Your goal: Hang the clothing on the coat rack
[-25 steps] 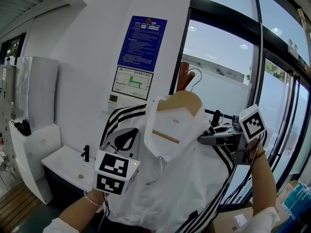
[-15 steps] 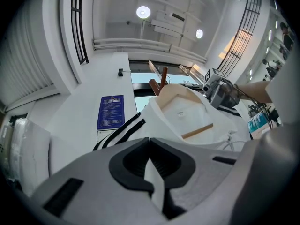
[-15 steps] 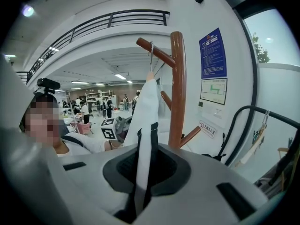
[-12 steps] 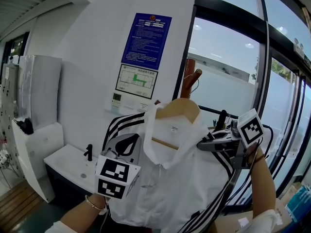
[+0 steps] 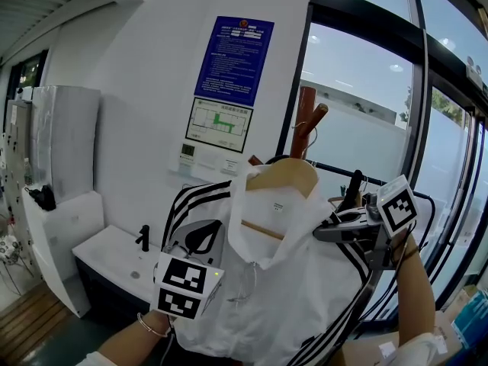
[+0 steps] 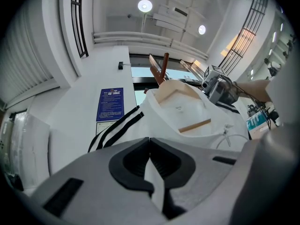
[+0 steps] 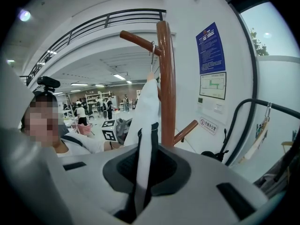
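Observation:
A white jacket [image 5: 282, 280] with black stripes hangs on a wooden hanger [image 5: 284, 175], held up in front of the brown wooden coat rack [image 5: 305, 117]. My left gripper [image 5: 200, 239] is shut on the jacket's left shoulder, with white cloth pinched between the pads [image 6: 150, 158]. My right gripper [image 5: 324, 231] is shut on the striped right shoulder [image 7: 144, 165]. In the right gripper view the hanger's metal hook [image 7: 153, 55] is at the rack's upper peg [image 7: 138, 37]. I cannot tell whether it rests on the peg.
A white wall with a blue notice [image 5: 232, 56] stands behind the rack, and a glass wall [image 5: 366, 128] is to the right. A white counter with a black tap [image 5: 114, 261] is low on the left. A lower peg [image 7: 187, 130] and a black curved tube [image 7: 243, 121] are near the post.
The hanger and jacket sit slightly lower against the rack's post, and more of the rack shows above them. Both grippers keep their hold on the shoulders.

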Demonstrator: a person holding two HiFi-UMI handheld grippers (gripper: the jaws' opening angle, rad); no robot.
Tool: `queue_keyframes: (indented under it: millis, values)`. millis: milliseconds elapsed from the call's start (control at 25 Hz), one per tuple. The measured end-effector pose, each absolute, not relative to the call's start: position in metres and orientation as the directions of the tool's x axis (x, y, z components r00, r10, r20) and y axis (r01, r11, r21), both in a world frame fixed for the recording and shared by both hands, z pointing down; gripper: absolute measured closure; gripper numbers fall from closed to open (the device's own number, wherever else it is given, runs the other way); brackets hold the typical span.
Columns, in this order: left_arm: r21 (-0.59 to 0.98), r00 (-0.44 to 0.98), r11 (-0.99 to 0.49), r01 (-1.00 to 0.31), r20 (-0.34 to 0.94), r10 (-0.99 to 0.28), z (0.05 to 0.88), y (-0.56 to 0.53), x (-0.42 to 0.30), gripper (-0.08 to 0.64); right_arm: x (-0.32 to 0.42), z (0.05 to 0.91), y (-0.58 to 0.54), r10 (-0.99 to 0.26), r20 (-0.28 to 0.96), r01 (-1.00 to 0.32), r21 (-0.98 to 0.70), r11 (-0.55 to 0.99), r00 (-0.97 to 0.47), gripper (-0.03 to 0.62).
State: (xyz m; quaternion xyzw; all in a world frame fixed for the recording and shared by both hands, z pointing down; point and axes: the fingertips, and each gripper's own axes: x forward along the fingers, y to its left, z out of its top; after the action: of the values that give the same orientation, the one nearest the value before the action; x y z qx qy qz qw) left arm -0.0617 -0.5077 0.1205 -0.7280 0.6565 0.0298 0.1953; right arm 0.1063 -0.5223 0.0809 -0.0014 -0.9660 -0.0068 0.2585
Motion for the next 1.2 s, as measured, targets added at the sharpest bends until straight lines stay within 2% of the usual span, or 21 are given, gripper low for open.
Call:
queue_keyframes:
  millis: [400, 800, 1200]
  values:
    - [-0.227, 0.151, -0.087, -0.970, -0.281, -0.948, 0.139, -0.511, -0.057, 0.551, 0.103, 0.091, -0.525, 0.023, 0.484, 0.009, -0.032, 0.999, -0.875, 0.558]
    - [-0.217, 0.157, -0.102, -0.971, -0.255, -0.954, 0.158, -0.506, -0.055, 0.551, 0.101, 0.091, -0.526, -0.043, 0.476, -0.031, 0.032, 0.999, -0.878, 0.549]
    - [-0.195, 0.181, -0.133, -0.972, -0.256, -0.950, 0.162, -0.494, -0.046, 0.551, 0.111, 0.087, -0.519, -0.178, 0.442, -0.134, 0.128, 0.983, -0.879, 0.463]
